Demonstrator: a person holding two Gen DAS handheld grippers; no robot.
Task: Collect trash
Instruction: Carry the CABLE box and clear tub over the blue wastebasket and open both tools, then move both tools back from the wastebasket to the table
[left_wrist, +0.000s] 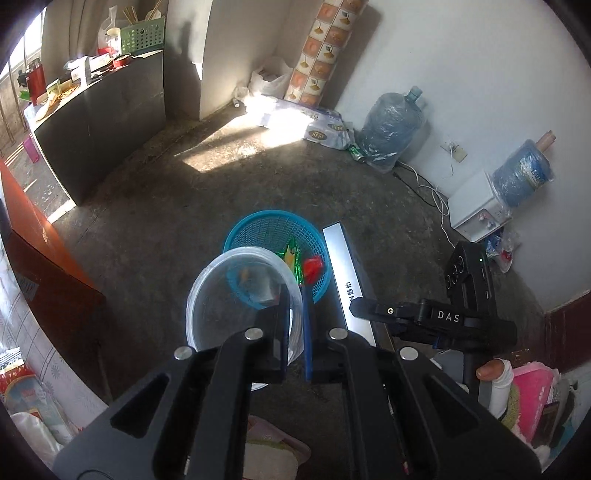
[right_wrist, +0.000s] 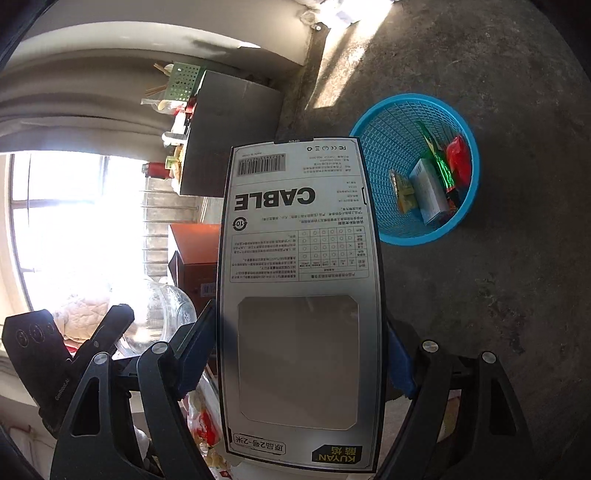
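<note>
Clear plastic is pinched at its rim by the left gripper (left_wrist: 295, 325): a see-through tub (left_wrist: 240, 299) is held by its wall between nearly closed jaws, above the near edge of a blue basket (left_wrist: 275, 236) that stands on the concrete floor (left_wrist: 147, 229). A flat white cable box (right_wrist: 299, 295) is clamped across its width by the right gripper (right_wrist: 299, 354), whose jaws are spread wide against the two long edges. This box is held to the left of the basket in the right wrist view. Inside the basket, a green wrapper (right_wrist: 437, 162), a red wrapper (right_wrist: 458, 158), a small white box (right_wrist: 428, 192) and a yellow packet (right_wrist: 404, 190) are seen lying together.
</note>
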